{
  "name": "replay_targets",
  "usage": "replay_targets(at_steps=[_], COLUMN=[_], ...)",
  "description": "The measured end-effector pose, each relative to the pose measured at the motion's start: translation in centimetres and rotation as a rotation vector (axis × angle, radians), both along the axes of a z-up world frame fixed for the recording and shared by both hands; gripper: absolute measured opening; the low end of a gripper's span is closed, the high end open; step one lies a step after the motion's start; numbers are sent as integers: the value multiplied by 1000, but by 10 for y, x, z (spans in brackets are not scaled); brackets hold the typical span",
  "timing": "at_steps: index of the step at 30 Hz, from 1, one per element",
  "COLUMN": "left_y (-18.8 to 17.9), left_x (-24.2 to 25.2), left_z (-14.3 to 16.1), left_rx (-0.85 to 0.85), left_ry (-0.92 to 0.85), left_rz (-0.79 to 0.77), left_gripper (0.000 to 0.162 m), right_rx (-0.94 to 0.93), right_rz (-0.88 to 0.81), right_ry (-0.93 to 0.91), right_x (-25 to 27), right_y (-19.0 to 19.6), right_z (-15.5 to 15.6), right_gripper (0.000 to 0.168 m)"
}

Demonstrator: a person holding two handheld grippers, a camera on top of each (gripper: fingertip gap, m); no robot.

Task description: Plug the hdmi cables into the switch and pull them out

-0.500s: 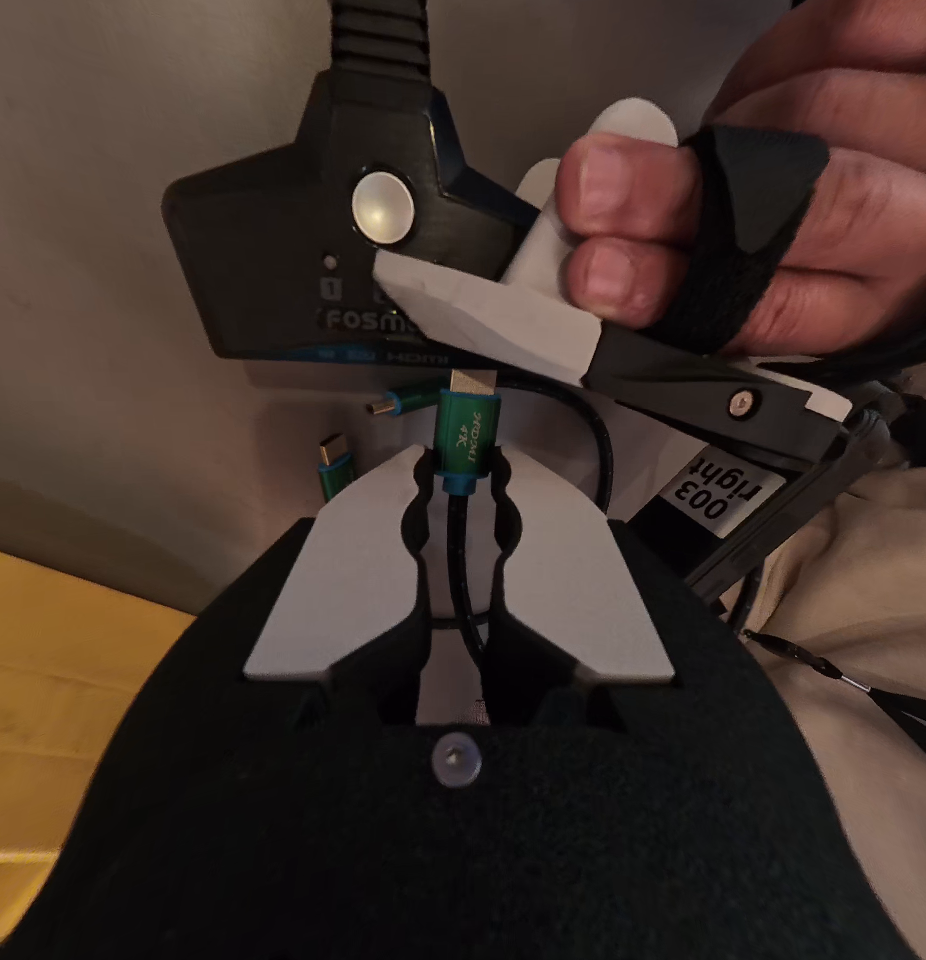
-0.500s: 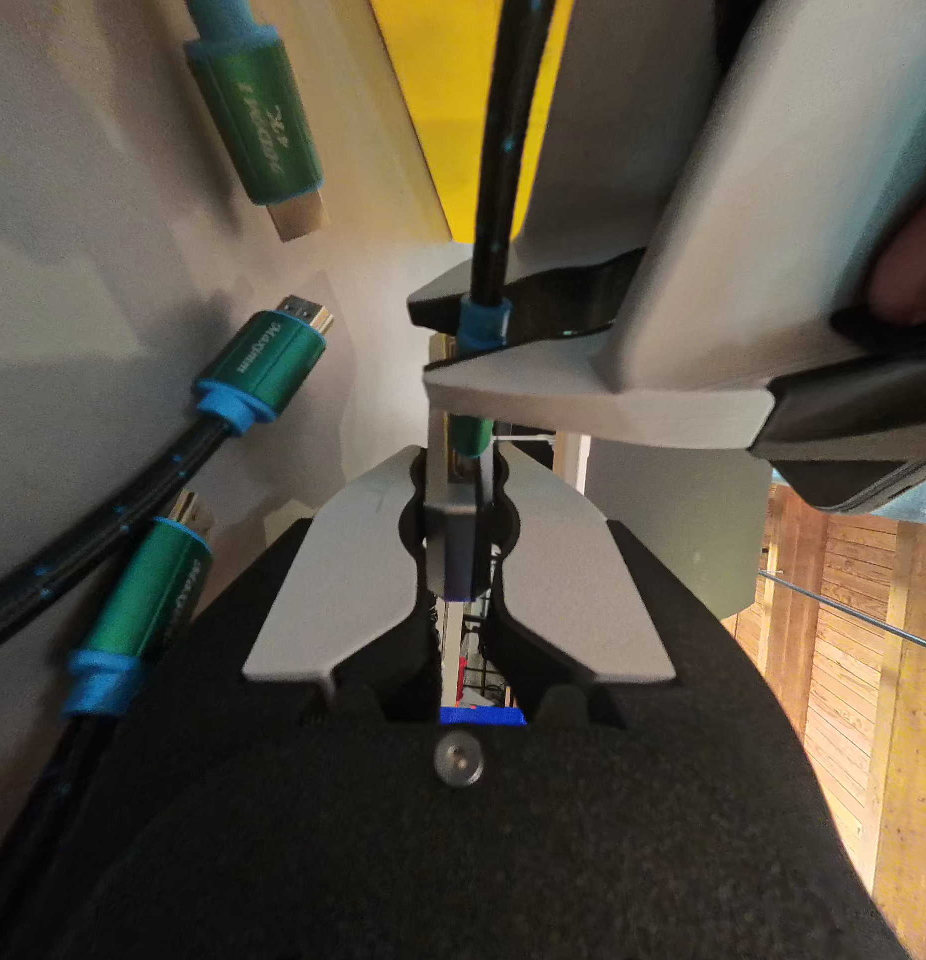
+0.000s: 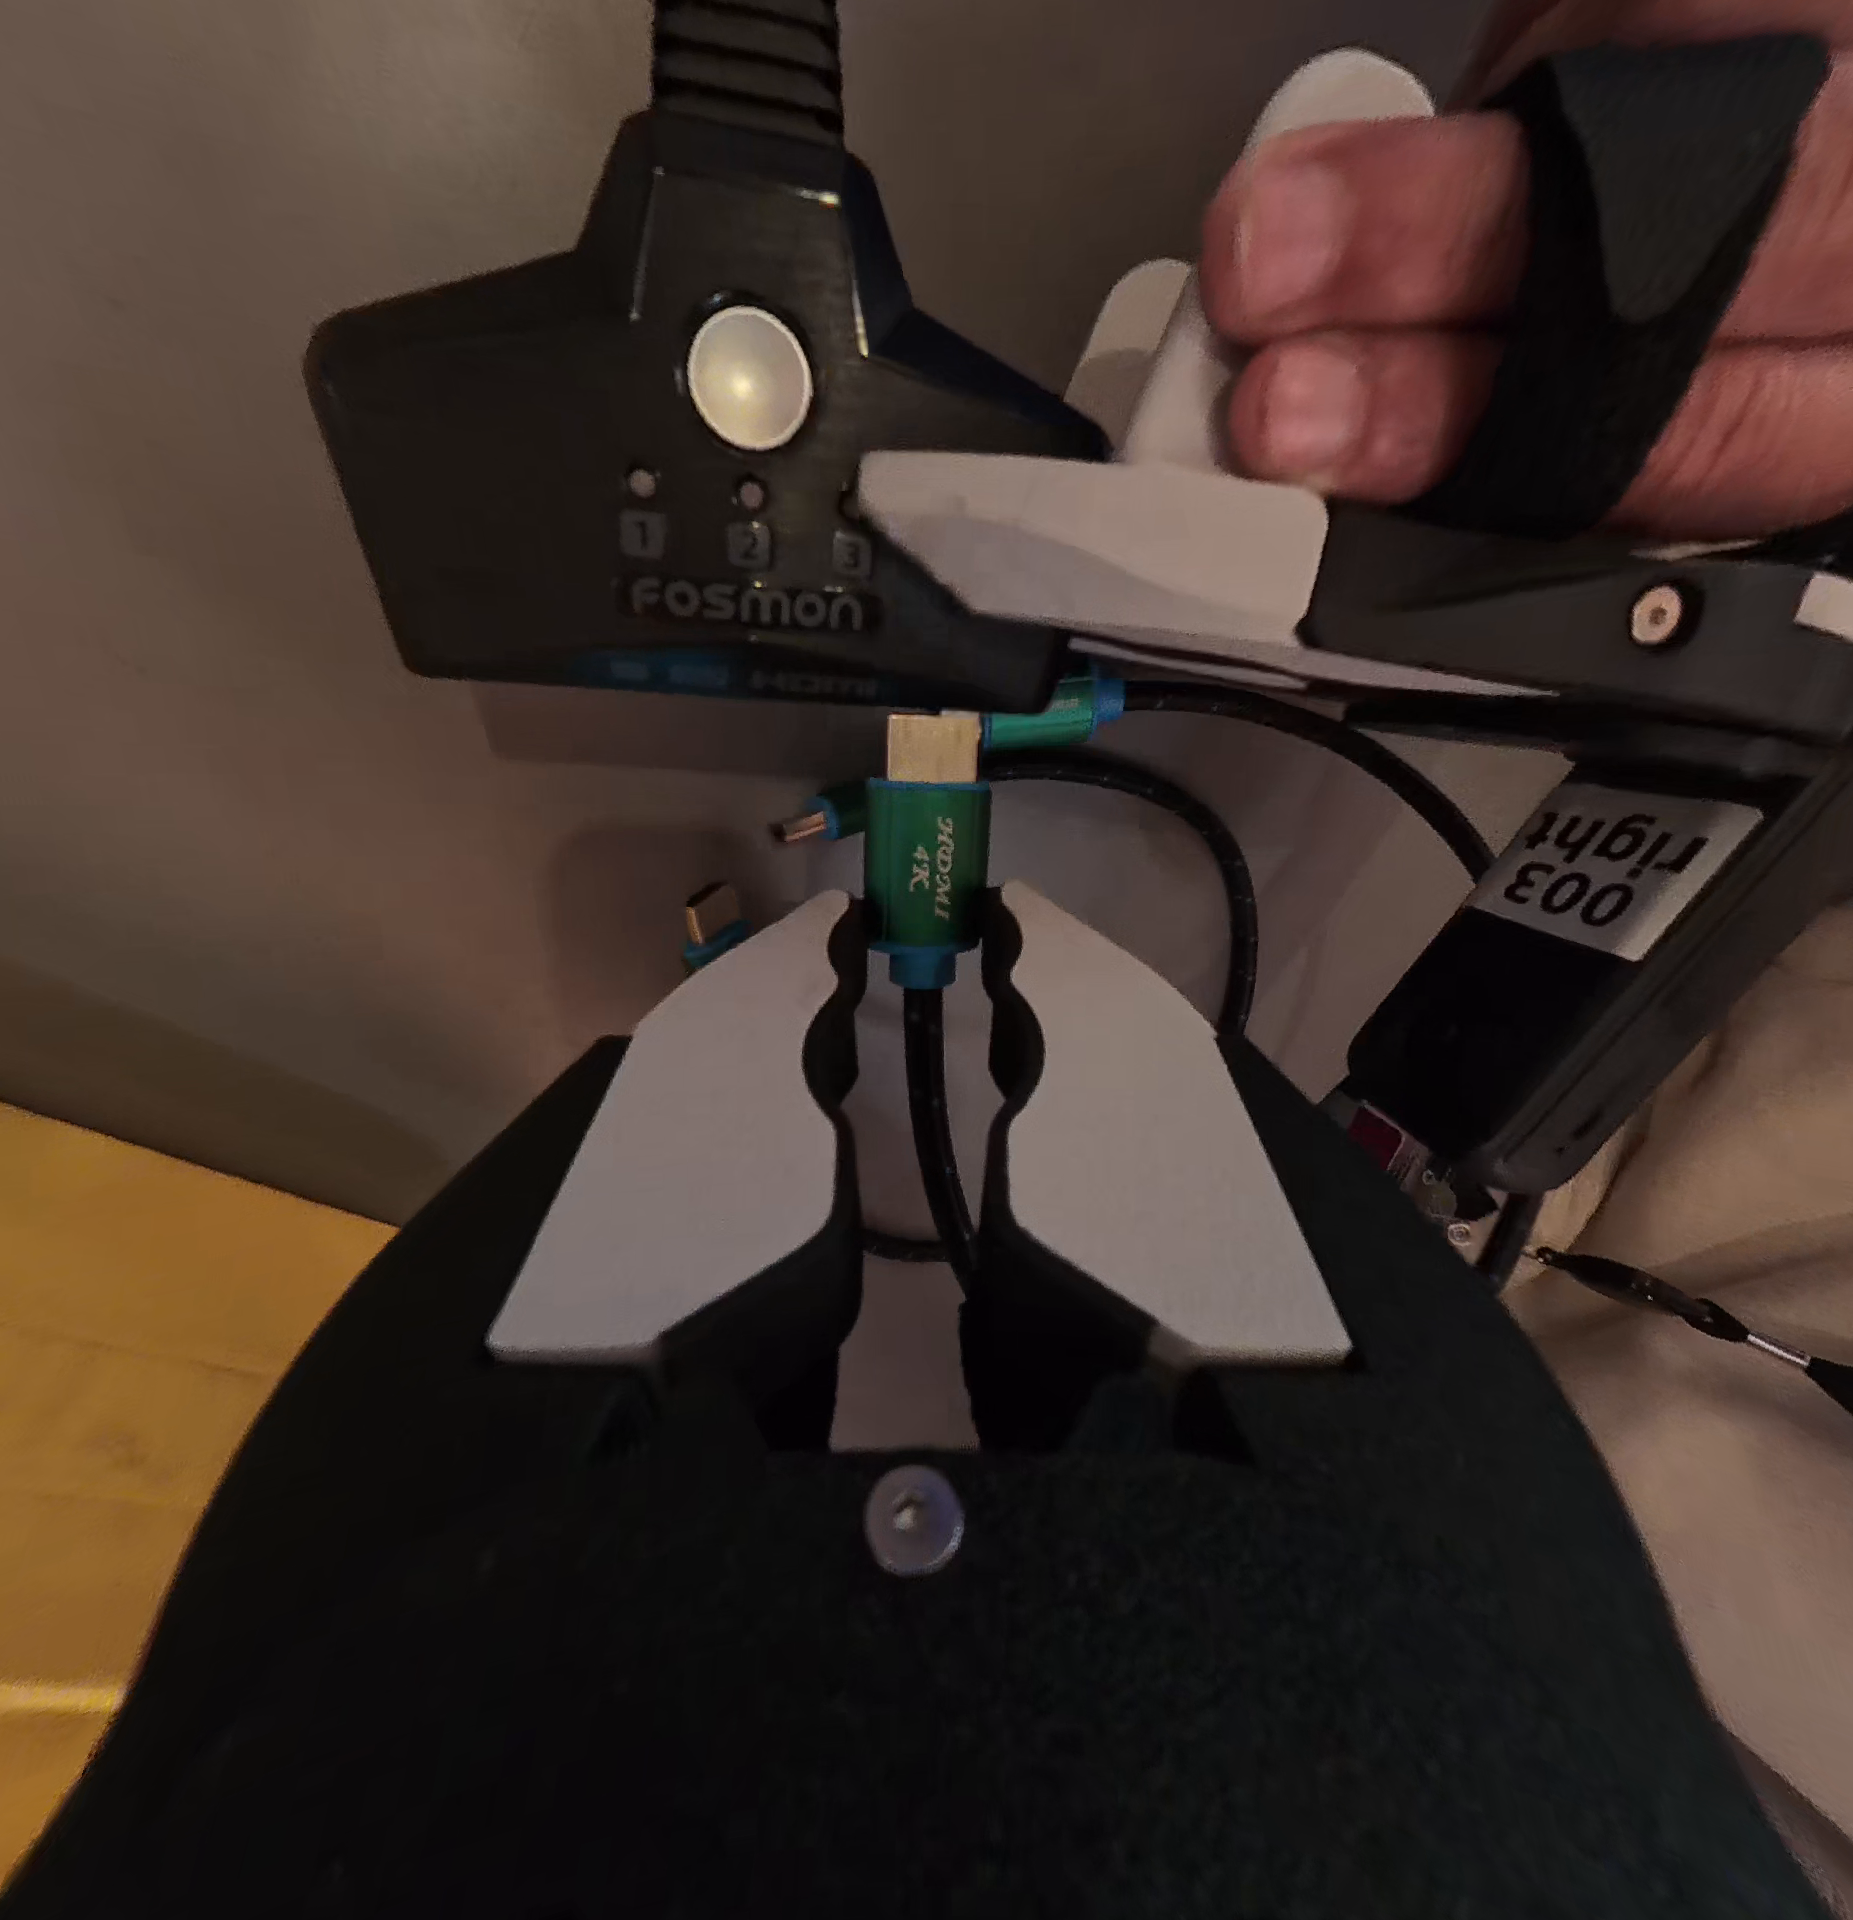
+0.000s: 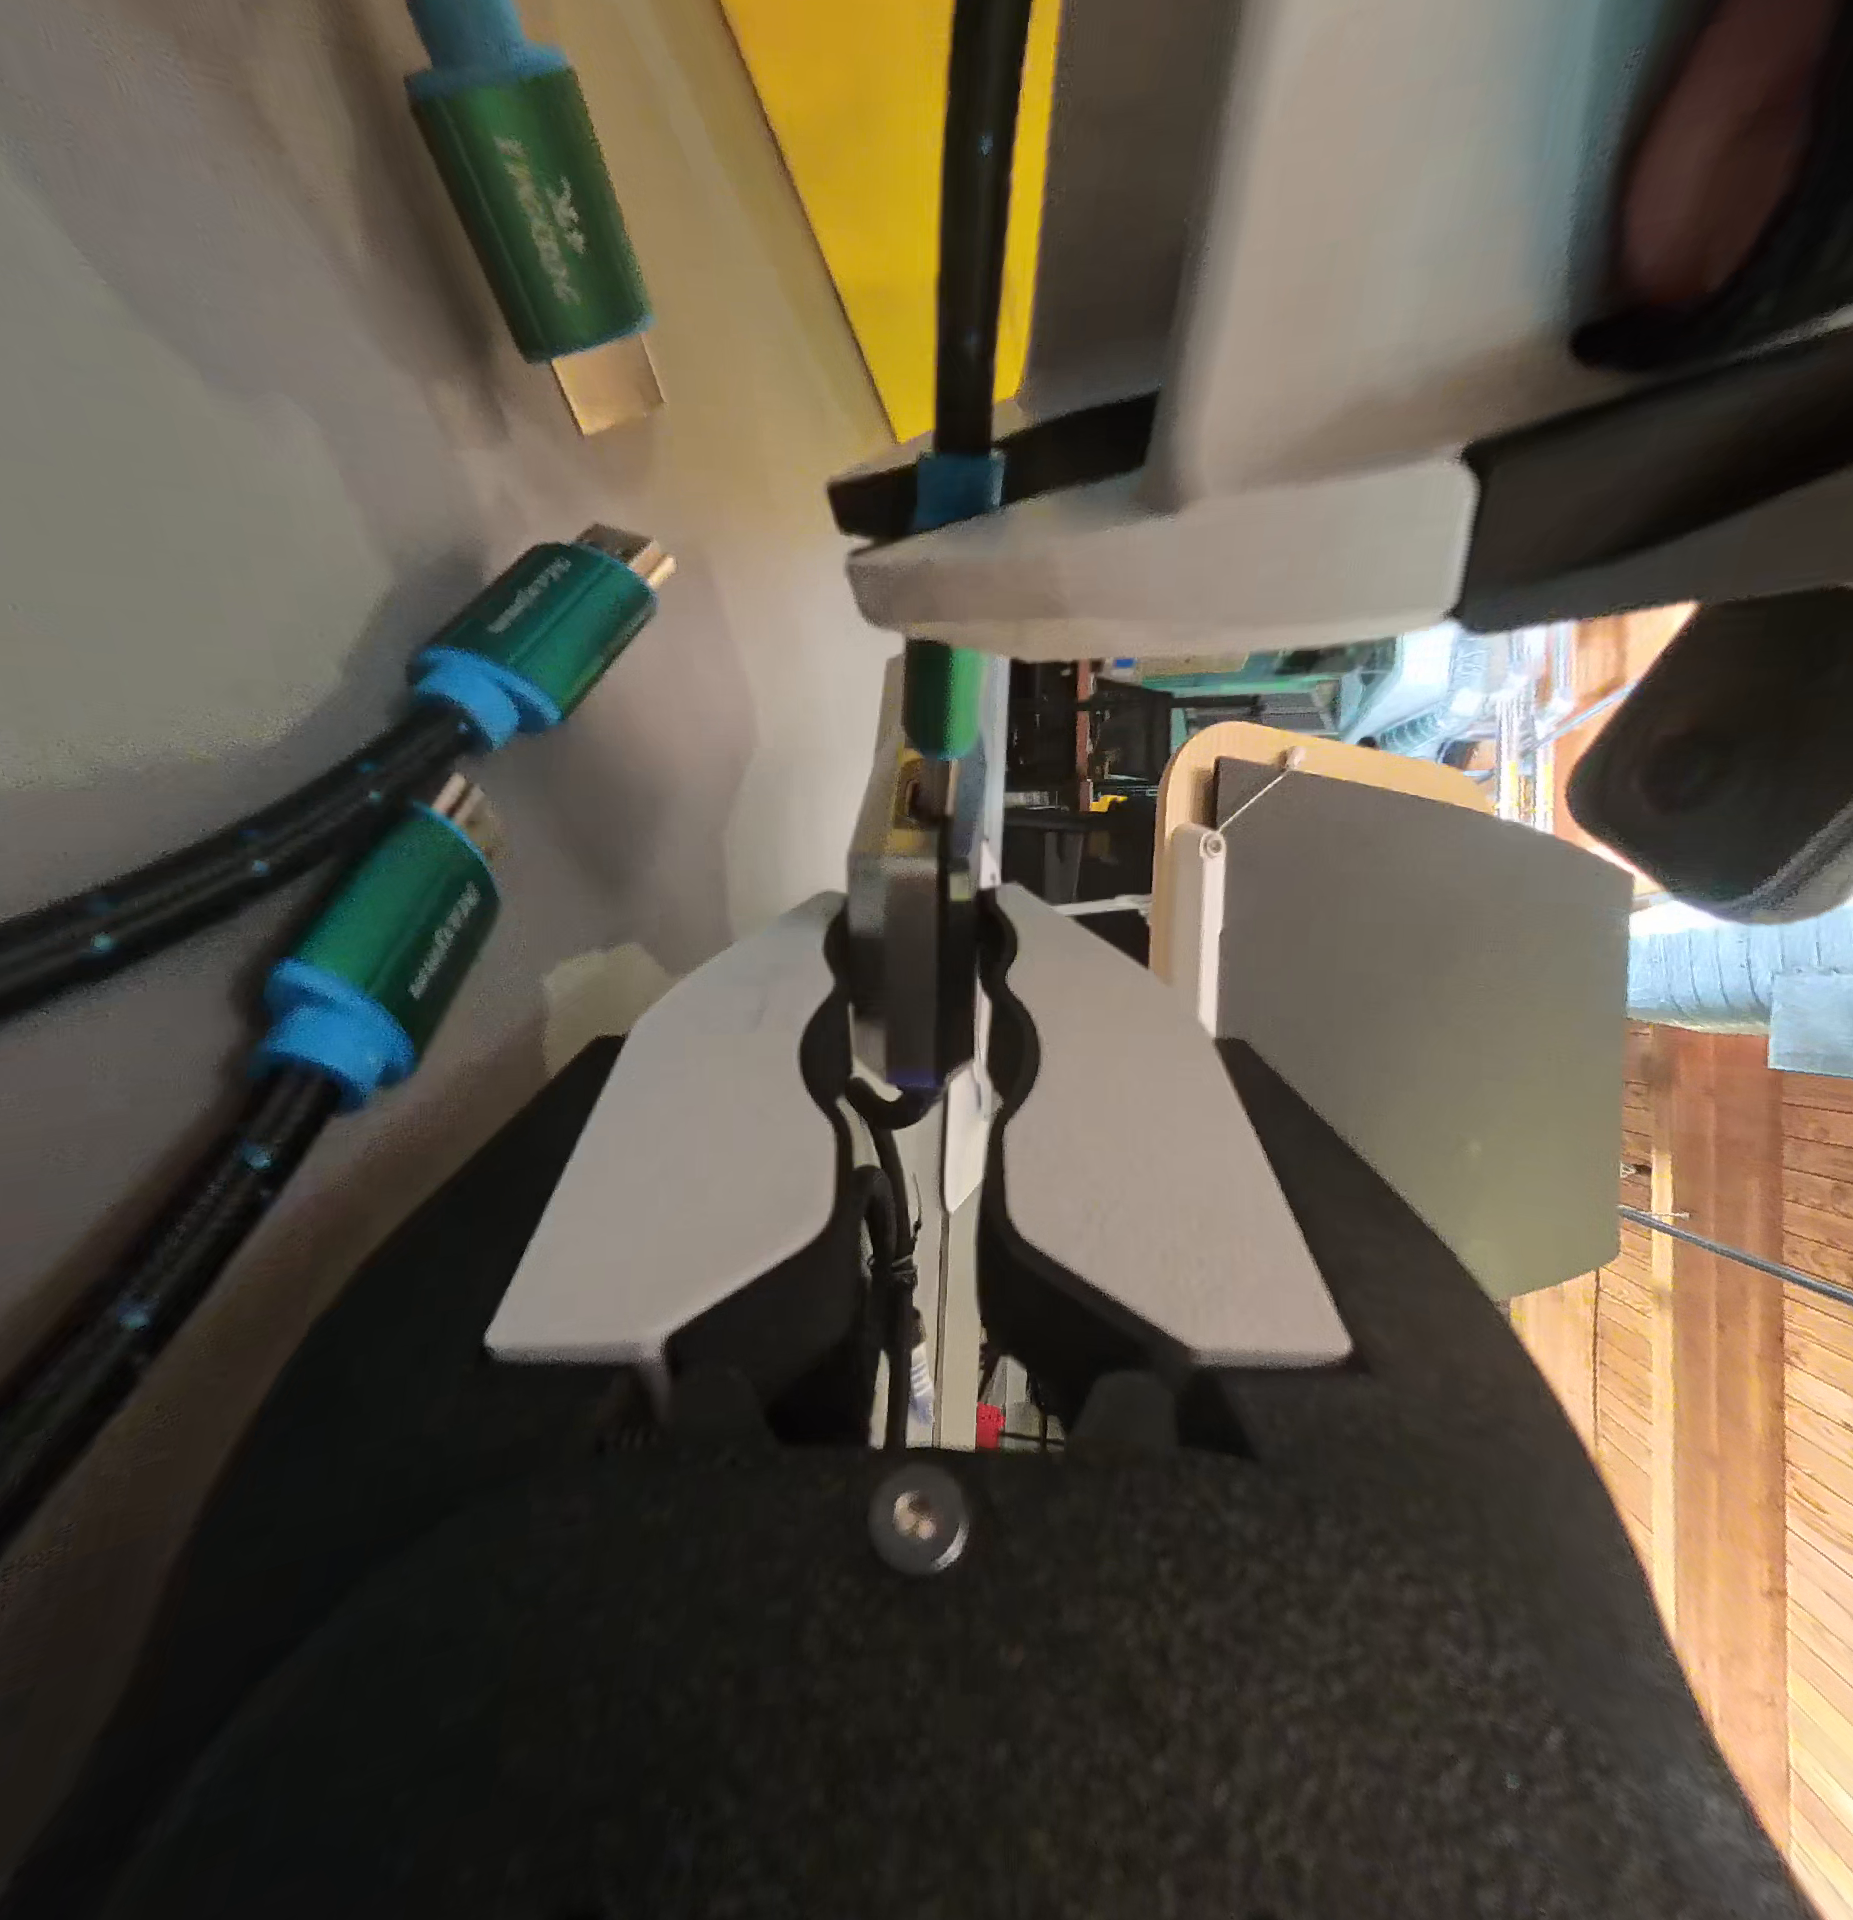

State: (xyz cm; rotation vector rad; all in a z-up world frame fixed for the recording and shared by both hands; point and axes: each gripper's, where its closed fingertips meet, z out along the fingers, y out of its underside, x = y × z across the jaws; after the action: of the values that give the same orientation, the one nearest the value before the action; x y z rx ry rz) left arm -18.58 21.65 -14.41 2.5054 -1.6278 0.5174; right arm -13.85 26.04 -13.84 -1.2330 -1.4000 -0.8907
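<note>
Left hand-held gripper (image 3: 924, 914) pinches the green HDMI plug (image 3: 927, 862), right hand-held gripper (image 4: 914, 935) pinches the switch (image 3: 693, 499); any tilt could jam the plug against the port rim

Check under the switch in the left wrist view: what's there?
Below the switch: the held green HDMI plug, gold tip just short of its edge, unplugged. Two more green plugs lie beyond. The right gripper covers the switch's right side.
</note>
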Motion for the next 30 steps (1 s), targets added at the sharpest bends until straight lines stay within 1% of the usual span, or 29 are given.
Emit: replay_targets(at_steps=[3, 4, 7, 10, 15, 18, 20, 24, 28, 30], left_y=[-1, 0, 5, -6, -12, -14, -13, -7, -7, -6], left_x=[4, 6, -4, -10, -14, -14, -11, -1, -5, -12], left_z=[1, 2, 1, 0, -5, -11, -20, -39, -39, -35], left_rx=[0, -2, 49, 3, -51, -51, 7, 245, 393, 447], left_ry=[-18, -24, 35, 64, 70, 60, 28, -146, -347, -434], left_rz=[-7, -4, -3, -38, -46, -96, -168, -225, -149, -106], left_gripper=[21, 20, 20, 20, 19, 19, 20, 20, 22, 28], right_rx=[0, 1, 21, 20, 49, 81, 80, 66, 55, 51], right_rz=[-2, 22, 38, 10, 32, 53, 61, 46, 50, 50], right_ry=[-40, -43, -14, 4, -28, -58, -65, -55, -35, -26], right_x=[-3, -8, -12, -11, -11, -11, -9, -3, -2, -1], right_y=[1, -1, -6, -5, -6, -7, -6, -3, -3, -2], right_z=[-4, -4, 3, 6, 7, 9, 7, 5, 5, 5], right_gripper=[21, 21, 21, 21, 21, 21, 21, 21, 20, 20])
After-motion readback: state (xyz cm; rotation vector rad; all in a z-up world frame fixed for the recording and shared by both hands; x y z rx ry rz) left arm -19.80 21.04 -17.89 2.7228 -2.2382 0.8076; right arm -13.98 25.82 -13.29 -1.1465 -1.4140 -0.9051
